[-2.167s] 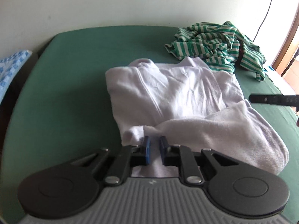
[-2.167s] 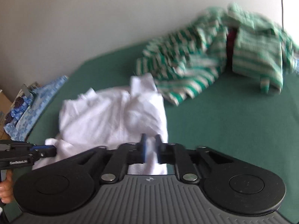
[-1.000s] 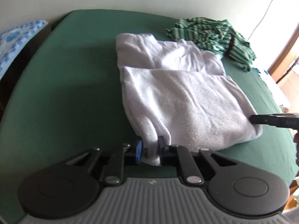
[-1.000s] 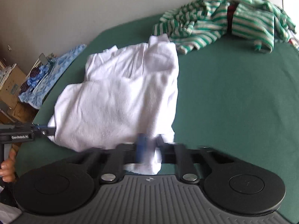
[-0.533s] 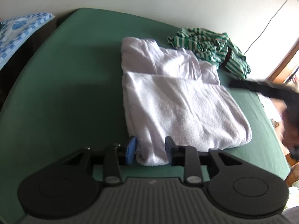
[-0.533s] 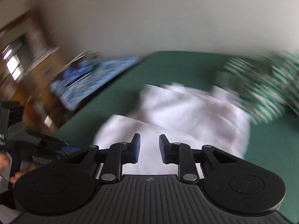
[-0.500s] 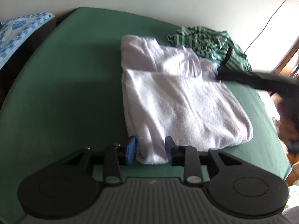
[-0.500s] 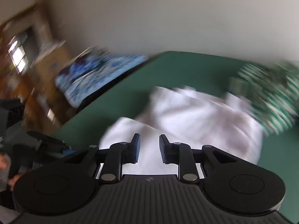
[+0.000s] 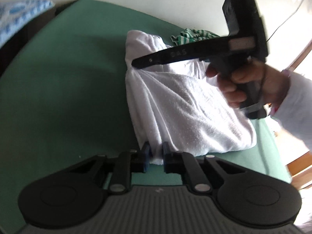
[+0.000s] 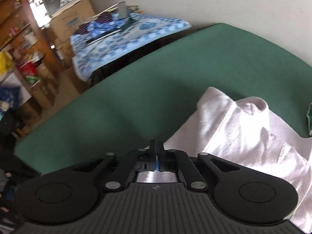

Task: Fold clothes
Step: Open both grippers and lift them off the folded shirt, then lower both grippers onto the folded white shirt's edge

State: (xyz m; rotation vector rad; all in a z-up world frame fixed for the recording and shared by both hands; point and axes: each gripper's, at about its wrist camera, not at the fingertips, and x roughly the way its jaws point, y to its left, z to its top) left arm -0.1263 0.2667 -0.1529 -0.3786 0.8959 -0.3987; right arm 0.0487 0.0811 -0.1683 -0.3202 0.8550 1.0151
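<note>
Two grippers pinched the white garment (image 9: 187, 105) on the green bed (image 9: 68, 89): the left gripper (image 9: 156, 156) clamped its near corner, the right gripper (image 10: 156, 152), jaws just closed, nipped the left edge. Lifting both together should keep layers aligned.

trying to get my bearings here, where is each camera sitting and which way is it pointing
Left wrist: rides on the left gripper, aimed down the green bed at the white garment, near corner pinched; the person's right hand and right gripper cross above.
Right wrist: rides on the right gripper, jaws shut, facing across the bed towards a blue patterned cloth and shelves.
Shared: garment, bed, cloth.
</note>
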